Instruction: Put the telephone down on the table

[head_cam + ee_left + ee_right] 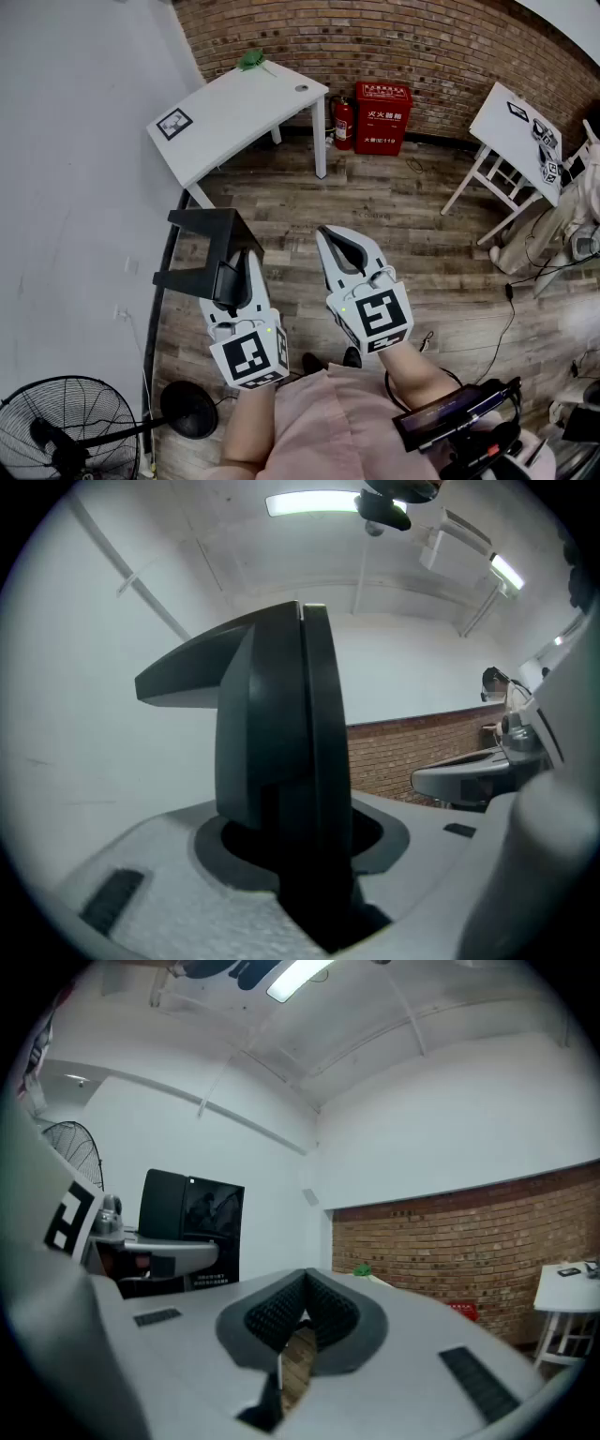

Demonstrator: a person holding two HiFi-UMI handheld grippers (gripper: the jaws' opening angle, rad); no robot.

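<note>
**Phone clamped in left tongs, not on the table**

Left gripper (pixel 242 272): the jaws are partway in and clamped on the telephone (pixel 206 246). In the left gripper view I see the black body standing edge-on between the two pads and filling the gap. Its upper part flares out to the left above the jaws.

From the head view the telephone is a black angular unit with a flat top panel. It sticks out ahead and to the left of the jaws. It hangs in the air over the wood floor (pixel 403 216), close to the white wall (pixel 75 187) on my left. As far as I can see, only the gripper touches it.

Right gripper (pixel 339 246): the jaws are fully together with nothing between them. The right gripper view shows the ribbed pads meeting at the tip, and only floor shows through the slot behind them. It sits just beside the left one, and both point level in the same direction.

Table (pixel 234 112): white, ahead of the grippers by the brick wall (pixel 422 47), well apart from the telephone. A green item (pixel 251 60) sits at its far end and a square marker tag (pixel 174 123) near the left edge.

Also in view:
- A fire extinguisher (pixel 342 122) and a red cabinet (pixel 382 117) stand by the wall, just right of the table.
- A second white table (pixel 511 127) is at far right.
- A black floor fan (pixel 66 431) is at lower left.
</note>
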